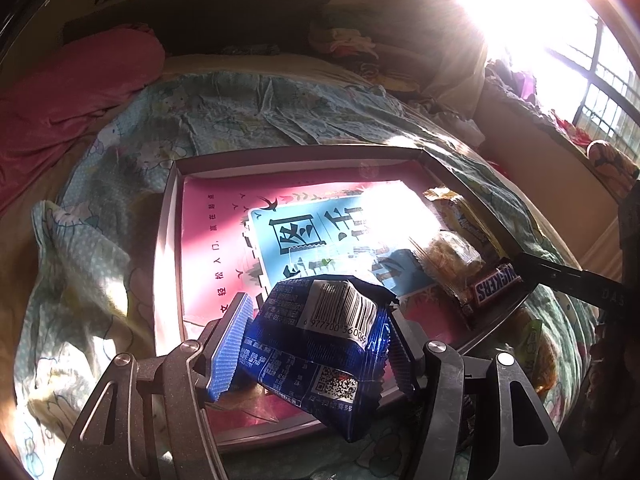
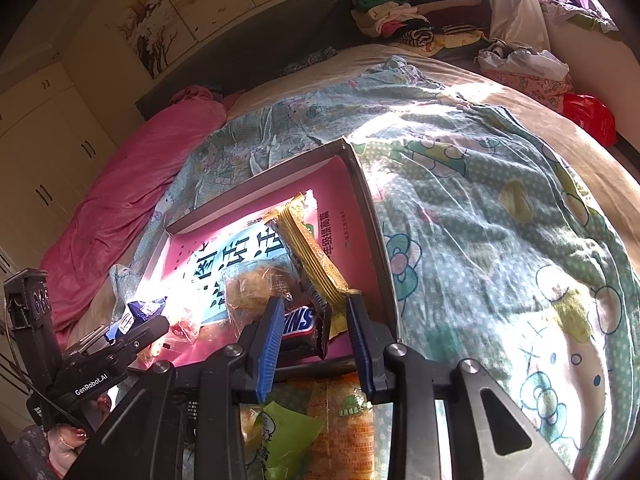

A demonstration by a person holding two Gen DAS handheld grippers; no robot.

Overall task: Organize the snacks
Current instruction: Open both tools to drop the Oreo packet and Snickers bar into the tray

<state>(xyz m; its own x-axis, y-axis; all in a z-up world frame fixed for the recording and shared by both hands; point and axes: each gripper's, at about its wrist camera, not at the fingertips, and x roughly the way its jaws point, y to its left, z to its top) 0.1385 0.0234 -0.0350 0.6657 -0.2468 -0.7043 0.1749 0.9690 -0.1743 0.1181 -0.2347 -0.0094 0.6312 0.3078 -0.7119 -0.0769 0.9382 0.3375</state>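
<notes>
Snacks were being gathered in a shallow grey-rimmed cardboard tray [image 1: 170, 216] with a pink printed base, laid on a cartoon-print bedspread [image 2: 480, 208].

A crinkled dark-blue foil snack packet [image 1: 320, 344] was pinched between the blue-padded fingers of the left gripper [image 1: 320, 332], above the tray's near edge. The right gripper [image 2: 316, 336] was seen with its fingers parted, the brown Snickers bar [image 2: 304, 326] lying unpressed between them in the tray's near right corner, beside a yellow wafer pack [image 2: 312, 248] and a clear-wrapped pastry [image 2: 256, 284].
</notes>
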